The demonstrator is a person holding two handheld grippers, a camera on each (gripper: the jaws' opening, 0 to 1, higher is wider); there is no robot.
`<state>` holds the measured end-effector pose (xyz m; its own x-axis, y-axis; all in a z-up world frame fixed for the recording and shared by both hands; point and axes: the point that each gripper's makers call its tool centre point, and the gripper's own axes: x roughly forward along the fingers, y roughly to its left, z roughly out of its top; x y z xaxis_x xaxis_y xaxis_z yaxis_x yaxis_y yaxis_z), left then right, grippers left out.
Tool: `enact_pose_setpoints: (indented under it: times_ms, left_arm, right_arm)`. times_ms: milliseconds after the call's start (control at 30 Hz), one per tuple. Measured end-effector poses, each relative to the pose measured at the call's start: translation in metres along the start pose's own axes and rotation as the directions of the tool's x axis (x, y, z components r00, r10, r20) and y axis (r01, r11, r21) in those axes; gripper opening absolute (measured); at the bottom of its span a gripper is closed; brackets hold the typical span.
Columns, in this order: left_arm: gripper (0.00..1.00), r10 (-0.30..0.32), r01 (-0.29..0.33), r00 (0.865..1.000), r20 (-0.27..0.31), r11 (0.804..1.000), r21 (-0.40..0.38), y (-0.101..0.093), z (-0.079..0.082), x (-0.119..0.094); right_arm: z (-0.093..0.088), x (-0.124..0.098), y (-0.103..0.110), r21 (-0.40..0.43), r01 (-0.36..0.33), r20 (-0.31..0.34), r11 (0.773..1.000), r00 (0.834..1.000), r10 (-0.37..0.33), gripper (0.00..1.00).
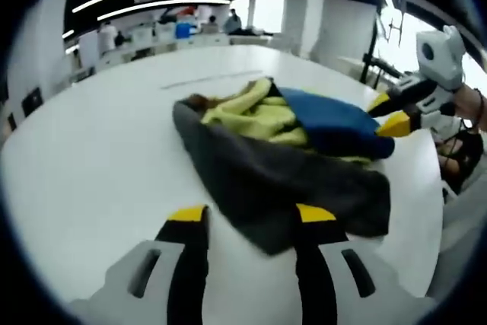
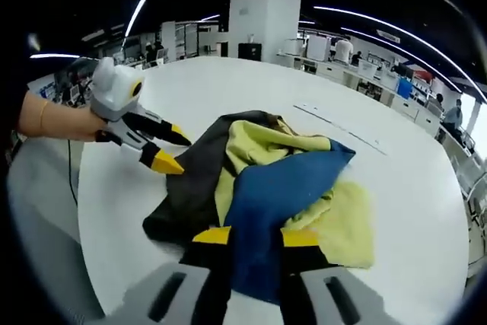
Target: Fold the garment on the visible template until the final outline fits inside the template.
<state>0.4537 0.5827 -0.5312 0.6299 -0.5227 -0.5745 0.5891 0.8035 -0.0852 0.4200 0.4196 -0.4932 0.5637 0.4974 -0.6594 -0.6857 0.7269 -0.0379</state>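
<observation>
A crumpled garment (image 2: pixel 266 188) in dark grey, yellow and blue is seen lying on a white table (image 2: pixel 396 188), well inside its edges. In the left gripper view its long axis runs from the near grey end (image 1: pixel 304 188) toward the far yellow part. Bare tabletop is left on all sides. The left gripper (image 1: pixel 251 218) is held open just above the grey edge, gripping nothing. The right gripper (image 2: pixel 255 237) is likewise open over the blue part, nothing clamped.
</observation>
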Motion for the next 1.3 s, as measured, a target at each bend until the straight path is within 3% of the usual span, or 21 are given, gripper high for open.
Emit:
enact_pose_setpoints:
  times_ms: [100,267,367,600,833,1033,1200,1300]
  left_arm:
    - [0.28,-0.004,0.004,1.000,0.004,0.999,-0.040,-0.001,0.001,0.001]
    - [0.00,0.017,-0.017,1.000,-0.006,0.997,-0.079,0.006,-0.002,0.001]
    - [0.00,0.010,-0.010,1.000,0.000,0.992,-0.125,0.006,-0.002,-0.001]
    - [0.00,0.024,-0.023,1.000,0.015,0.996,-0.090,0.012,0.005,-0.009]
    - [0.00,0.058,-0.055,0.998,0.039,0.996,-0.067,0.027,0.018,-0.021]
    - [0.00,0.095,-0.093,0.995,0.023,0.994,-0.061,0.044,0.021,-0.026]
    - [0.00,0.126,-0.125,0.992,0.008,0.990,-0.060,0.061,0.021,-0.028]
    - [0.00,0.142,-0.142,0.990,0.002,0.989,-0.044,0.070,0.023,-0.029]
  right_arm:
    - [-0.003,0.000,0.002,-0.006,0.001,-0.004,1.000,1.000,-0.001,0.00]
    - [-0.003,-0.001,0.003,-0.002,0.001,-0.003,1.000,1.000,-0.001,0.00]
    - [-0.002,-0.002,0.004,-0.019,-0.003,-0.002,1.000,1.000,0.003,0.00]
    - [0.020,-0.013,0.000,-0.034,-0.002,0.042,0.999,0.999,0.004,0.00]
    - [0.043,-0.027,-0.018,-0.055,0.037,0.081,0.998,0.996,-0.033,0.00]
    - [0.059,-0.037,-0.041,-0.039,0.069,0.107,0.997,0.992,-0.064,0.00]
    - [0.066,-0.044,-0.062,0.011,0.097,0.117,0.995,0.988,-0.098,0.00]
    - [0.069,-0.048,-0.071,0.104,0.099,0.133,0.990,0.985,-0.112,0.00]
